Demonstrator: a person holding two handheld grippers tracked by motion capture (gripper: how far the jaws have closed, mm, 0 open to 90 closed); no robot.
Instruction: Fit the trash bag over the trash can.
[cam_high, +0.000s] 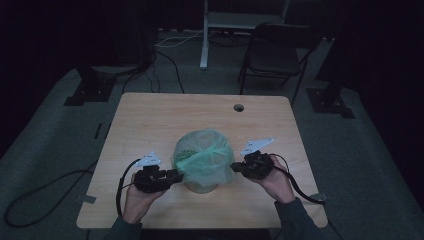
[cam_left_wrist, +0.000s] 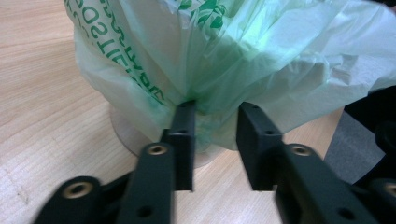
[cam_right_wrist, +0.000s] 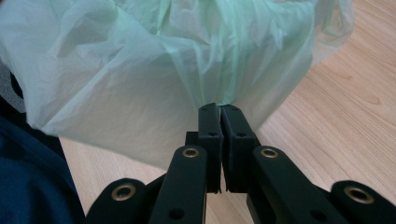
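Right gripper (cam_right_wrist: 219, 112) jaws pinched together on a gathered fold of the green plastic bag (cam_right_wrist: 154, 60), film bunching out just past the tips, so that side has a firm hold. Left gripper (cam_left_wrist: 215, 114) jaws part open with a gap between them; a hanging fold of the bag sits in that gap and touches the left-hand jaw in its view, but the other jaw stands off the film, so no clamp there yet. From above, the bag (cam_high: 204, 159) is draped over a round container (cam_high: 200, 187) sitting near the front middle of the wooden table (cam_high: 150, 115), with the left gripper (cam_high: 176, 176) at its left edge and the right gripper (cam_high: 236, 166) at its right edge, one hand behind each. My read: this is the stage of fitting or stretching the bag's mouth over the container rim, right side anchored, left side mid-grab. Next move likely calls for the left jaws to close fully on that fold without letting the thin film slide out, then pull both sides outward and down evenly. Risk: tearing the film, or tipping the container if the pull is lopsided.
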